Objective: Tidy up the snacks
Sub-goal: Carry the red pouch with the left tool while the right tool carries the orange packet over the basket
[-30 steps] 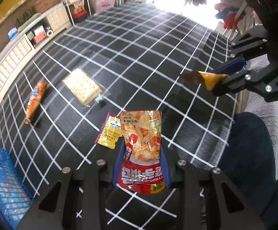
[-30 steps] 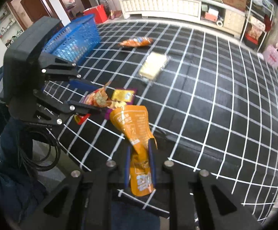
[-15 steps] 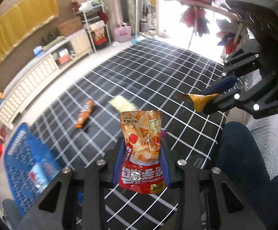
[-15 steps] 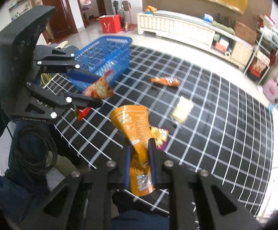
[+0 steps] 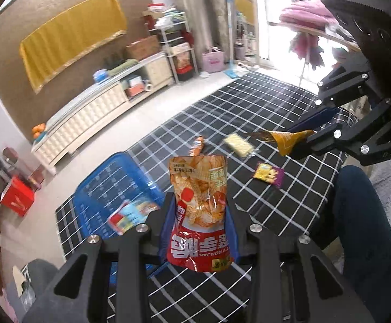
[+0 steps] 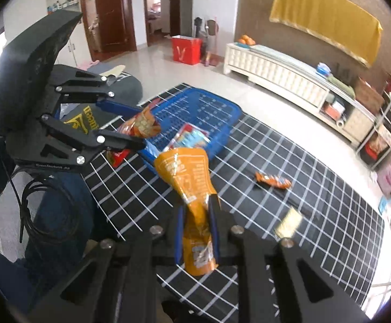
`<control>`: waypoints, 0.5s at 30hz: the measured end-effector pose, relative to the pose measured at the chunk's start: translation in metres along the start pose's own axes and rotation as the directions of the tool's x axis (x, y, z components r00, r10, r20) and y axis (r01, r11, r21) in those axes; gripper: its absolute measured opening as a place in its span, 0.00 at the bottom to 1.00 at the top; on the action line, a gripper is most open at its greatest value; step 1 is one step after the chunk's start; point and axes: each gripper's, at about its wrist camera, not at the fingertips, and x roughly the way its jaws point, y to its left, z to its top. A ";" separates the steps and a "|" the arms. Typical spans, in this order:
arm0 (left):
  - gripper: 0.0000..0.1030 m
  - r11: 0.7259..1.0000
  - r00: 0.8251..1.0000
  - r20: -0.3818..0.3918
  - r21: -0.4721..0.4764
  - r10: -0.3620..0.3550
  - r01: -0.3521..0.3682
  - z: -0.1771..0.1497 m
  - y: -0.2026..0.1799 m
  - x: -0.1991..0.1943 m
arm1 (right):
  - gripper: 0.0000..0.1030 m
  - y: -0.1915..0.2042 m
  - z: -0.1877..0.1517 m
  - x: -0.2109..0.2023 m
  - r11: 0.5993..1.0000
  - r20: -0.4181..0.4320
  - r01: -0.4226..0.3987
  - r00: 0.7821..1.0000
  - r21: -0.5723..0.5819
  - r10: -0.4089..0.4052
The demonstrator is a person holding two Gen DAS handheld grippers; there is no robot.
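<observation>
Black bench (image 5: 262, 113) with white lines, yellow cloth (image 6: 327, 13) on the wall, my left tool (image 5: 199, 212) squeezed a shiny red chip bag (image 5: 199, 210), my right tool (image 6: 196, 231) squeezed an orange bag (image 6: 192, 193), both up near the blue basket (image 6: 217, 110).

Both wrist views high, angled down; share blue basket (image 5: 106, 188) (image 6: 195, 107), grid mat (image 5: 262, 113) (image 6: 316, 188).

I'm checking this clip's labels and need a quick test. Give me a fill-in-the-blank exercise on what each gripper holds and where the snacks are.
1. The left gripper is shut on a ____ and orange snack pouch.
2. The right gripper is shut on an ____ snack bag.
3. The basket on the table is ____ in colour.
4. The cracker pack lies on the ____ tablecloth.

Missing words: red; orange; blue; checked
</observation>
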 end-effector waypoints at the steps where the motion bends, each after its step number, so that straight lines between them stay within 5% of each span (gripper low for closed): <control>1: 0.31 1.000 1.000 0.002 -0.012 0.012 -0.012 -0.004 0.008 -0.005 | 0.20 0.005 0.006 0.004 1.000 0.000 -0.004 1.000 -0.008 0.004; 15: 0.31 0.975 0.998 -0.010 -0.211 0.064 -0.065 -0.051 0.091 -0.017 | 0.20 0.025 0.049 0.062 1.000 -0.023 -0.010 1.000 -0.022 0.010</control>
